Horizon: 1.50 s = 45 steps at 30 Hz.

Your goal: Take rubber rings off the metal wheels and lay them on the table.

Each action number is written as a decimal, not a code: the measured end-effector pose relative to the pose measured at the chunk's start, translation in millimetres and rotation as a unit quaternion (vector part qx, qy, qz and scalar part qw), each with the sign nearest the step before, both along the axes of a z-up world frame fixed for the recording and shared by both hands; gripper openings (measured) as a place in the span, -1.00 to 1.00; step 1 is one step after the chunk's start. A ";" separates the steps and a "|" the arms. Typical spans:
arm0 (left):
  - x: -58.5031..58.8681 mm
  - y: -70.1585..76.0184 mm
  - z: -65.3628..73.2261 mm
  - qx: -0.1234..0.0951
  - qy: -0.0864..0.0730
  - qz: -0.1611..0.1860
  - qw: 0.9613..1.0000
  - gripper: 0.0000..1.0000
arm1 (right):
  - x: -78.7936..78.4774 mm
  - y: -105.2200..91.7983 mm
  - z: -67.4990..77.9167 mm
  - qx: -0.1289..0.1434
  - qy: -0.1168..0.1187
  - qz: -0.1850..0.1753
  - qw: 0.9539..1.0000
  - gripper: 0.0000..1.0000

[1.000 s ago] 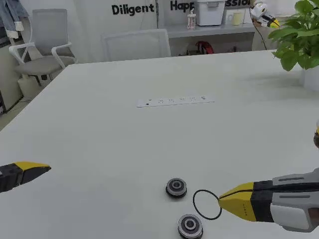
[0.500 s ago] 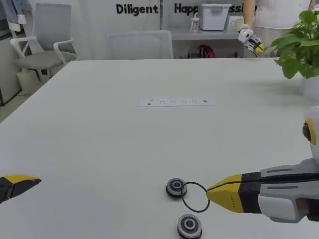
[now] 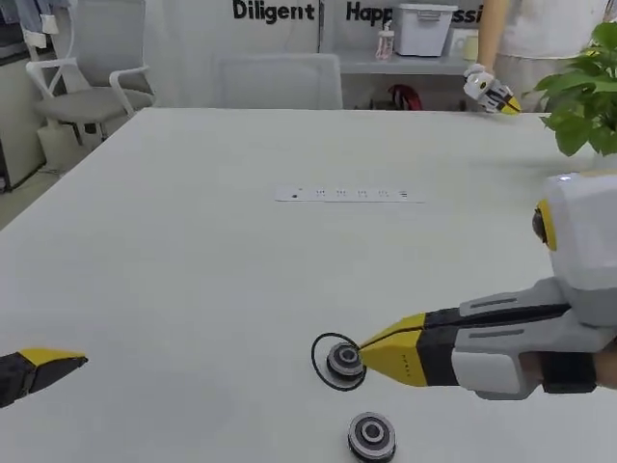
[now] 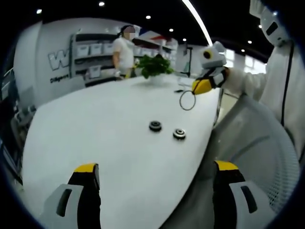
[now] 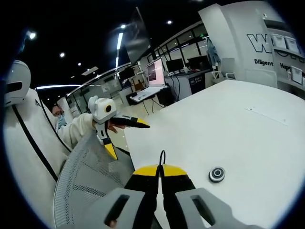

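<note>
Two metal wheels lie near the table's front edge, one (image 3: 344, 359) behind the other (image 3: 371, 435). My right gripper (image 3: 364, 348) comes in from the right, shut on a thin black rubber ring (image 3: 319, 369). From the head view the ring overlaps the rear wheel. In the left gripper view the ring (image 4: 187, 100) hangs from the right gripper (image 4: 198, 88) in the air, apart from both wheels (image 4: 155, 126) (image 4: 179, 134). The right gripper view has the ring's edge (image 5: 162, 155) pinched between the jaws and one wheel (image 5: 217, 174). My left gripper (image 3: 53, 365) stands open and holds nothing.
A white power strip (image 3: 339, 195) lies flush in the table's middle. A potted plant (image 3: 588, 96) stands at the far right. Grey chairs (image 3: 280, 82) line the far side, where a person holds another gripper (image 3: 492, 92).
My right gripper has carried the ring to the left, from between the two wheels to over the rear one. The left gripper has stayed at the lower left.
</note>
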<state>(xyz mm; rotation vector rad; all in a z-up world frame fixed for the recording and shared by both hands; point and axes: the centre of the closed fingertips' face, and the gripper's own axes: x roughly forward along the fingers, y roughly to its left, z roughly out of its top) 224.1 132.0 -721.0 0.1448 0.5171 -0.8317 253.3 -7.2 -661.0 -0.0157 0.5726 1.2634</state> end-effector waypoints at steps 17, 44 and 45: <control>-1.2 -1.3 -6.3 0.000 0.010 0.003 1.000 1.00 | 13.7 34.5 -9.2 -0.010 0.007 0.041 0.999 -1.00; -3.6 4.2 -15.0 0.010 0.023 0.008 1.000 1.00 | 15.5 66.8 -59.2 -0.054 0.035 0.083 0.994 -1.00; -3.9 4.1 -15.5 0.011 0.024 0.008 1.000 1.00 | 15.2 66.6 -63.0 -0.057 0.038 0.082 0.994 -1.00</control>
